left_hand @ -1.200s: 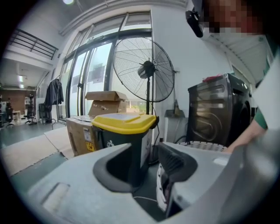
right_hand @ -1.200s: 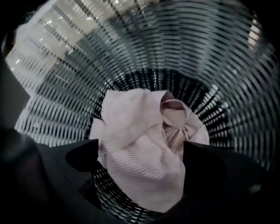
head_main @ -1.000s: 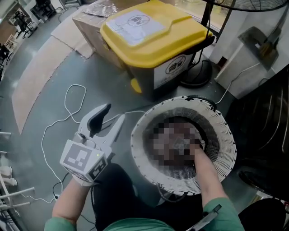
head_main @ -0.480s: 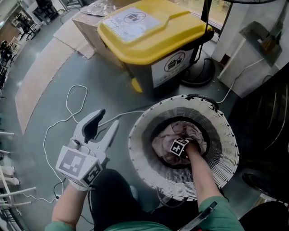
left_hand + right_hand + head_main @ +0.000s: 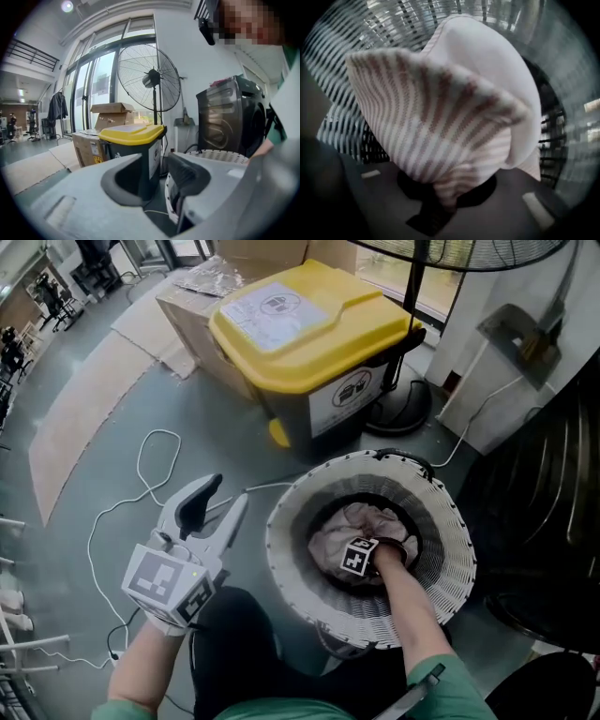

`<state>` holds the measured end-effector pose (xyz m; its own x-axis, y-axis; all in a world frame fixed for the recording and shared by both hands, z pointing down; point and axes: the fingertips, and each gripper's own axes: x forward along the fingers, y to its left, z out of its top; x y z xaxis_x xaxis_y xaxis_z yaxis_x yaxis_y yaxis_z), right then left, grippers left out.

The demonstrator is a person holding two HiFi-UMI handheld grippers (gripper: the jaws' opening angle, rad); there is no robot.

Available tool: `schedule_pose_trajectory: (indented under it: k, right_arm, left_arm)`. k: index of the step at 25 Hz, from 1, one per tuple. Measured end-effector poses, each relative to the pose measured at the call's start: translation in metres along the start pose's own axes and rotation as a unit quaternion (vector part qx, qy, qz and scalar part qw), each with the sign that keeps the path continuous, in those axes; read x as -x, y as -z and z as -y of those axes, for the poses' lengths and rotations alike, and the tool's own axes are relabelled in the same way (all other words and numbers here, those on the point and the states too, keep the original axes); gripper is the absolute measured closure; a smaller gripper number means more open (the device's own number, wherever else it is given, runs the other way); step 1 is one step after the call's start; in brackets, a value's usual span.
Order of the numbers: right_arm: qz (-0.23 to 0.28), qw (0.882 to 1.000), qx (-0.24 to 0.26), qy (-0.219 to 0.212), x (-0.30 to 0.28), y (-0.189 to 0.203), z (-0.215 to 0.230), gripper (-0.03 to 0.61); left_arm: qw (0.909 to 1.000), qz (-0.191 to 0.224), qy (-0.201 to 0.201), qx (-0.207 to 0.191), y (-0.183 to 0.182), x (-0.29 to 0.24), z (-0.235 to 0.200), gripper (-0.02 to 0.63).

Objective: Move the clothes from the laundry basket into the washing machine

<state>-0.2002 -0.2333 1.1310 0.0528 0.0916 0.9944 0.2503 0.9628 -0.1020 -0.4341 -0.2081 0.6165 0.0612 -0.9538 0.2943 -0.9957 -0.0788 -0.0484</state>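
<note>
Two grippers are in our hands above a grey floor. Farthest left, a white cable loops across that floor. To its right, our left gripper hangs at nine o'clock of the laundry basket, near its rim but apart from it. Its fingers are released and easing together with nothing between them.

At eleven o'clock of the basket stands a cardboard box. Just beside it, at twelve o'clock, is a dark bin with a yellow lid. A standing fan rises behind the bin.

The basket is round, white and woven, and the clothes lie bunched in its bottom. Our right gripper points straight down into them, its marker cube showing above the pile. Its fingers are clenching on a pink-and-white striped garment, and a fold of it is pinched between them while the rest bulges up in front of the basket wall.

At three o'clock of the basket stands the dark washing machine.
</note>
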Motion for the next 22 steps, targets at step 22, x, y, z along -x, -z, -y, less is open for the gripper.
schedule_pose_trajectory:
  k: [22]
  right_arm:
    - [0.173, 0.936, -0.138, 0.273, 0.407, 0.013, -0.013, 0.486]
  left_arm:
    - [0.9983, -0.041, 0.025, 0.033, -0.236, 0.086, 0.002, 0.445]
